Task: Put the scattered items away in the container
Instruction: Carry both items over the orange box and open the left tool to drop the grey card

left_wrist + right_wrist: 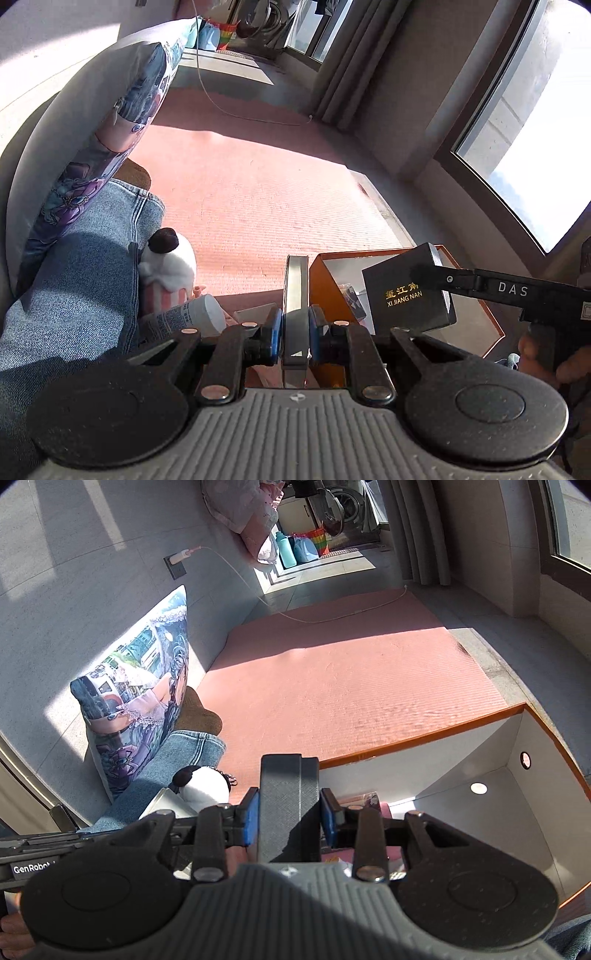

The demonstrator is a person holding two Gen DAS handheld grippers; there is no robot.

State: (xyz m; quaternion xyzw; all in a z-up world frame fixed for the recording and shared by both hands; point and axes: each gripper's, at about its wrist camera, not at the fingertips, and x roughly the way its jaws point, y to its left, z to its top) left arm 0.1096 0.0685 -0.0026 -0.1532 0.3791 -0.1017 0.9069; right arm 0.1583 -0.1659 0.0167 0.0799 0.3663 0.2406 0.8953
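Observation:
My left gripper (295, 328) is shut on a thin silver flat item (295, 288), held edge-on between the blue pads. In the left wrist view my right gripper (432, 277) comes in from the right, shut on a black box with gold lettering (406, 299). The box hangs over the orange container with a white inside (328, 280). In the right wrist view the right gripper (290, 816) clamps the black box (290, 794) edge-on by the left rim of the container (424, 734). Small items lie on the container's floor, partly hidden.
A white plush toy with a dark ear (168, 266) and a white tube (192, 317) lie on the pink mat (266, 192) beside a person's jeans-clad leg (74, 295). A printed pillow (144, 686) leans on the wall. A white cable (332, 616) crosses the mat's far end.

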